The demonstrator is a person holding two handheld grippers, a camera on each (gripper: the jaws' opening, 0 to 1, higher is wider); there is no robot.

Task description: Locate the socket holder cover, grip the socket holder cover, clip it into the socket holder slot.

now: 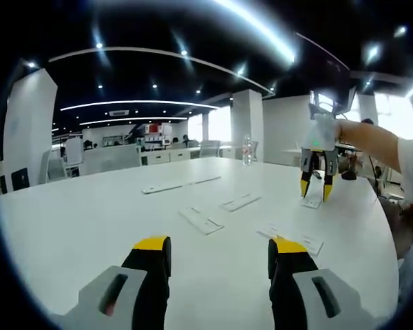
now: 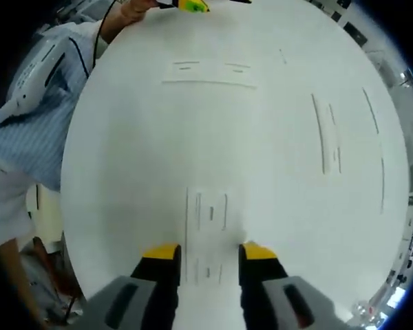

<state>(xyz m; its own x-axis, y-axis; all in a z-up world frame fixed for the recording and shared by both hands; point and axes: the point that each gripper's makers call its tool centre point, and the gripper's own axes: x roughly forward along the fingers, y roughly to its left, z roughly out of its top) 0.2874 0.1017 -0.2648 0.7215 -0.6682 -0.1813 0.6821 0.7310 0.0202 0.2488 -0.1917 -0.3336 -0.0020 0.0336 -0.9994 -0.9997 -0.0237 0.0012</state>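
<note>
Right gripper [image 2: 208, 258] open, straddling the flat white socket holder cover [image 2: 210, 237] at lower centre on the worktop [image 2: 275, 165] — looks thin, light, slippery — pinch its long edges; left gripper [image 1: 220, 251] open, idle.

Count, white table [image 1: 89, 227] as ref:
- Flat white socket pcs on table, left gripper view: 6. Two long strips far side, [image 1: 161, 188] and [image 1: 205, 179]; two mid-table, [image 1: 201, 221] and [image 1: 240, 202]; one pc at near-right edge [image 1: 304, 243]; one under right gripper [image 1: 310, 202].
- Grippers: 2. Left gripper [image 1: 219, 251] low over near edge; right gripper [image 1: 316, 187] above table's right side.
- Water bottle: 1 [image 1: 247, 150], far edge.
- Persons: 1, striped sleeve [image 2: 34, 117] beside table.
</note>
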